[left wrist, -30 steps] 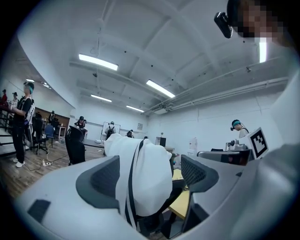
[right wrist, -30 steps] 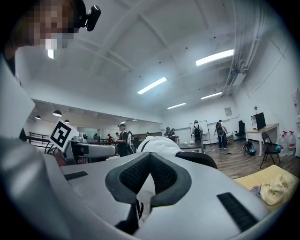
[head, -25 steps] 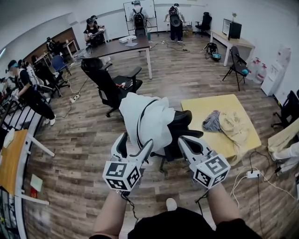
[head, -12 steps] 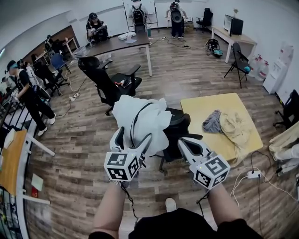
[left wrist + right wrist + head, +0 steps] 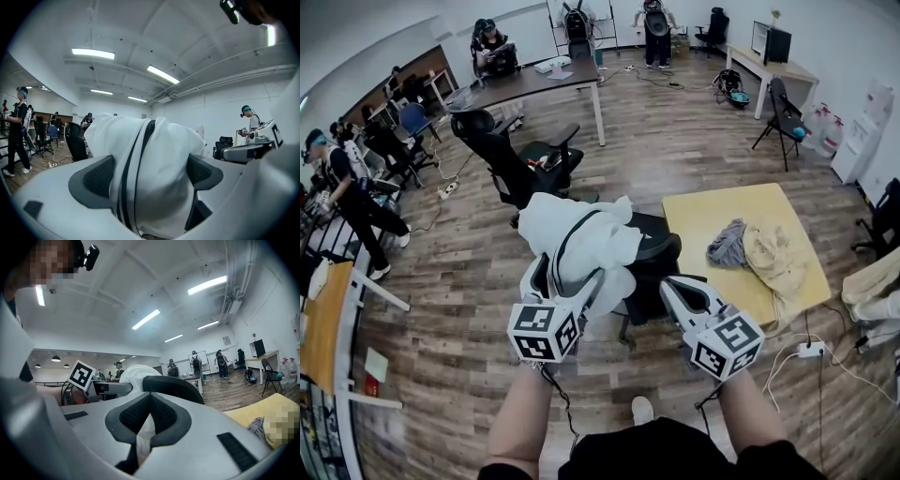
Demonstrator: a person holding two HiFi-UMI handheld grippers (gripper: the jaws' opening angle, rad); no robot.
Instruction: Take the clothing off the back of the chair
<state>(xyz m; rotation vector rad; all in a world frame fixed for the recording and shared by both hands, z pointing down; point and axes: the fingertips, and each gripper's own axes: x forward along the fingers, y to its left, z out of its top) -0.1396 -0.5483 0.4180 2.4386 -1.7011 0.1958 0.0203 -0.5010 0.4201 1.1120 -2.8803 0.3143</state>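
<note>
Grey-padded left claw (image 5: 570, 274): jaws at full spread, with the white, dark-striped garment (image 5: 581, 234) standing between the pads. Right claw (image 5: 672, 284): jaws together, just beside the seat back, nothing clearly gripped. The garment is draped over the back of the black chair (image 5: 661, 251). Beyond, to the right: yellow worktop (image 5: 703, 211) carrying a heap of clothes (image 5: 764, 253).

floor (image 5: 675, 159): wood planks | walls (image 5: 844, 37): white | yellow table (image 5: 703, 211) | ceiling strip lights (image 5: 93, 54)
</note>
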